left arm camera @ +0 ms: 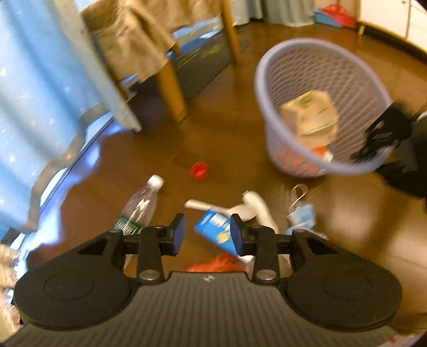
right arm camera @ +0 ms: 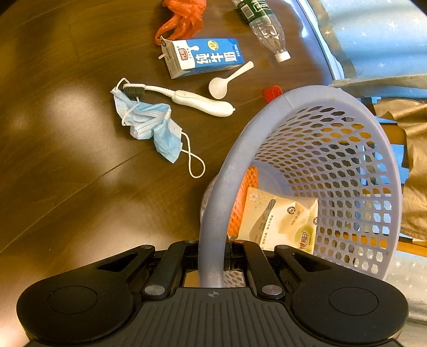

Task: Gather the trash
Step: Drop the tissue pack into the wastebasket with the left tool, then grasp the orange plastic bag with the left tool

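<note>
We see the trash spread over the brown wooden floor [right arm camera: 66, 112], and nearest the left gripper [left arm camera: 207, 231] is the blue milk carton [left arm camera: 214, 231], lying flat in the lower middle of the left wrist view, right in the gap between the blue pads [left arm camera: 178, 232], which stand partly apart and touch nothing. We judge that carton to be the next pick, since the fingers frame it. Around it lie a white plastic spoon [right arm camera: 226, 80], a white toothbrush [right arm camera: 186, 97], a crumpled blue face mask [right arm camera: 152, 128], a clear plastic bottle [right arm camera: 267, 26], an orange plastic bag [right arm camera: 184, 18] and a small red cap [left arm camera: 198, 170]. The lavender mesh basket [right arm camera: 307, 101] sits at the right of both views, tipped so its mouth faces the litter, and we take that tilt as the reason it is held: the right gripper [right arm camera: 213, 256] is clamped tight on the basket's rim at the bottom of the right wrist view, keeping it steady and open for drops. Inside it already lie a tissue packet [right arm camera: 280, 221] and orange netting [right arm camera: 245, 197].
</note>
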`<action>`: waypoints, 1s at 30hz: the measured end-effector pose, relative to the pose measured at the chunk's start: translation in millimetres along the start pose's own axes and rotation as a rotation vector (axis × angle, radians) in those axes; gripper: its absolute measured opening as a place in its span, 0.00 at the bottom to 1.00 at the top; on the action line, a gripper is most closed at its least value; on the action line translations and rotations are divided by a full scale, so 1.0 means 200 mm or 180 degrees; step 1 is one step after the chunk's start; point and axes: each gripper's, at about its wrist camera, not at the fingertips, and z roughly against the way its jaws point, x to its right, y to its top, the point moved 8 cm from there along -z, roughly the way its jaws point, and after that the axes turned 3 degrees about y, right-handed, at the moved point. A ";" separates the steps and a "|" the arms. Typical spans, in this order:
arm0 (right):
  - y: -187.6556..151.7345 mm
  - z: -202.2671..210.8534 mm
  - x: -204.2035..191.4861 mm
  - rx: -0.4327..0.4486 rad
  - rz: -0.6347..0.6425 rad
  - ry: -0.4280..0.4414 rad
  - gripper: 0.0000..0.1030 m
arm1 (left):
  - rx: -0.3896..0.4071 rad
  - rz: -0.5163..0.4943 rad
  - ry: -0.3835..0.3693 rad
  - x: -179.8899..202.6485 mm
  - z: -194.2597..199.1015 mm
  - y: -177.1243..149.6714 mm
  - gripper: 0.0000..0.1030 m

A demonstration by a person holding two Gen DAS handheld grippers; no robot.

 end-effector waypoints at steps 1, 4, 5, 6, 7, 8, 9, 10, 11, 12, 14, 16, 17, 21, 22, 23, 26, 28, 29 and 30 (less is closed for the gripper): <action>0.00 0.00 0.00 -0.0001 0.0003 -0.0001 0.02 | -0.0023 -0.0001 0.0040 -0.02 -0.01 -0.04 0.33; 0.00 0.00 0.01 -0.0004 -0.0004 -0.0003 0.02 | -0.0120 -0.0022 0.0113 -0.06 -0.06 -0.15 0.40; 0.00 0.00 0.01 -0.0004 -0.0008 -0.0004 0.02 | -0.0162 -0.0025 0.0108 -0.06 -0.08 -0.19 0.41; 0.00 0.00 0.01 -0.0003 -0.0009 -0.0006 0.02 | -0.0213 -0.0037 0.0100 -0.06 -0.10 -0.23 0.42; 0.00 0.00 0.01 -0.0003 -0.0007 -0.0006 0.02 | -0.0266 -0.0079 0.0097 -0.06 -0.13 -0.26 0.43; 0.00 0.00 0.01 -0.0002 -0.0007 -0.0008 0.02 | -0.0308 -0.0134 0.0097 -0.05 -0.15 -0.30 0.44; 0.00 0.00 0.01 -0.0004 -0.0006 -0.0007 0.02 | -0.0340 -0.0174 0.0087 -0.05 -0.17 -0.33 0.47; 0.00 0.00 0.01 -0.0005 -0.0009 -0.0009 0.02 | -0.0378 -0.0223 0.0070 -0.04 -0.19 -0.36 0.49; 0.00 0.00 0.01 -0.0007 -0.0013 -0.0009 0.02 | -0.0414 -0.0294 0.0051 -0.03 -0.22 -0.38 0.53; 0.01 0.00 0.01 -0.0009 -0.0010 -0.0011 0.02 | -0.0433 -0.0388 0.0039 -0.01 -0.24 -0.41 0.57; 0.00 0.00 0.01 -0.0013 -0.0008 -0.0015 0.02 | -0.0437 -0.0550 0.0043 0.01 -0.28 -0.45 0.60; 0.00 0.00 0.01 -0.0021 0.0000 -0.0027 0.02 | -0.0472 -0.0700 0.0052 0.03 -0.34 -0.48 0.61; 0.00 0.00 0.01 -0.0022 -0.0002 -0.0024 0.02 | -0.0486 -0.0781 0.0058 0.03 -0.36 -0.50 0.61; 0.00 0.00 0.01 -0.0031 -0.0002 -0.0025 0.02 | -0.0546 -0.1037 0.0090 0.03 -0.47 -0.55 0.64; 0.00 0.00 0.01 -0.0032 -0.0002 -0.0023 0.02 | -0.0563 -0.1075 0.0090 0.03 -0.49 -0.56 0.64; 0.00 0.00 0.02 -0.0033 0.0001 -0.0024 0.02 | -0.0587 -0.1120 0.0082 0.03 -0.52 -0.58 0.64; 0.00 0.00 0.02 -0.0030 -0.0010 -0.0021 0.02 | -0.0634 -0.1213 0.0057 0.04 -0.57 -0.62 0.64; 0.00 0.00 0.01 -0.0030 -0.0002 -0.0022 0.02 | -0.0675 -0.1254 0.0042 0.05 -0.59 -0.65 0.64; 0.01 0.00 0.01 -0.0030 -0.0002 -0.0022 0.02 | -0.0701 -0.1286 0.0032 0.06 -0.61 -0.67 0.64; 0.01 0.00 0.01 -0.0030 -0.0001 -0.0022 0.02 | -0.0718 -0.1323 0.0032 0.07 -0.61 -0.68 0.64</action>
